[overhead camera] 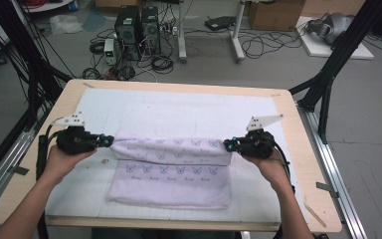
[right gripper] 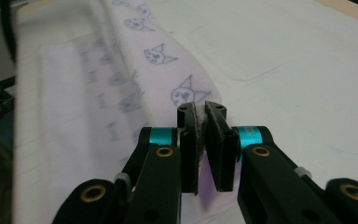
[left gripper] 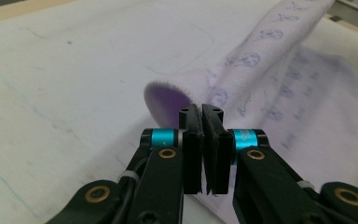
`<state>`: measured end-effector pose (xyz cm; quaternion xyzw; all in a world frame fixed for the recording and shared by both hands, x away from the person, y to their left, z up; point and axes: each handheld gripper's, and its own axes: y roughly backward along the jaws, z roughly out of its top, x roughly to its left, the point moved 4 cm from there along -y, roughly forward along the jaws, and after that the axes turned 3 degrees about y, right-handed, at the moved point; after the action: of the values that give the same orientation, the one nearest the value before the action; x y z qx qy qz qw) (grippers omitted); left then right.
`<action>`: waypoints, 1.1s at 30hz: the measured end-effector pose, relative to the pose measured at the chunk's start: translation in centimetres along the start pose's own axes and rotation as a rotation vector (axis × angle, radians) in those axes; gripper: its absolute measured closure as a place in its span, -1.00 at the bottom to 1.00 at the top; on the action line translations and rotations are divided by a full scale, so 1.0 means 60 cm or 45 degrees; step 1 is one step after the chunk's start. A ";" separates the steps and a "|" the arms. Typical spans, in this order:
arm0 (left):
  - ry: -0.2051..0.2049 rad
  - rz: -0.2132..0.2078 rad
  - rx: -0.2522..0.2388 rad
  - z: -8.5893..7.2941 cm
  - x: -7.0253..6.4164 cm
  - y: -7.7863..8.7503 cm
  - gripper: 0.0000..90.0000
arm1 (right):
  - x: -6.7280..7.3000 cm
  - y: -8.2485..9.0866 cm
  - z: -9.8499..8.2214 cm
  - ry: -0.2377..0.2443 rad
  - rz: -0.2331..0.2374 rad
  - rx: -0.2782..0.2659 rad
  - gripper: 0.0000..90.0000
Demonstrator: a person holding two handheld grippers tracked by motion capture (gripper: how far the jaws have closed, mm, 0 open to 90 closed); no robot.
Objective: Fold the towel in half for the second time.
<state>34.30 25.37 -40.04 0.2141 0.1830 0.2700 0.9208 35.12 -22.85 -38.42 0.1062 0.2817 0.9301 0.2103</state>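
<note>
A pale surface carries a white mat. On it lies a lilac printed towel, its far edge lifted and stretched left to right. The left claw is clamped on the towel's far-left corner, the right claw on its far-right corner.

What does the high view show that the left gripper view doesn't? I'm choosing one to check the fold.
High view alone: both hand-held grippers, left and right, lifting the towel's far edge, with the whole table. Left gripper view alone: the left pads pinching a towel corner, its purple inner side showing. Both: the lavender printed towel and white mat.
</note>
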 end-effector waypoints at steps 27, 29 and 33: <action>-0.177 -0.012 0.281 -0.043 -0.047 -0.108 0.94 | 0.041 -0.086 -0.081 0.129 -0.022 0.253 0.75; -0.170 -0.004 0.273 -0.049 -0.043 -0.102 0.98 | 0.041 -0.091 -0.089 0.116 0.014 0.282 0.87; -0.148 0.006 0.242 -0.048 -0.042 -0.080 0.86 | 0.043 -0.082 -0.091 0.109 0.031 0.266 0.96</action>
<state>33.03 21.12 -44.28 0.3163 0.1537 0.2407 0.9047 32.73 -20.58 -45.50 0.0913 0.3846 0.9018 0.1745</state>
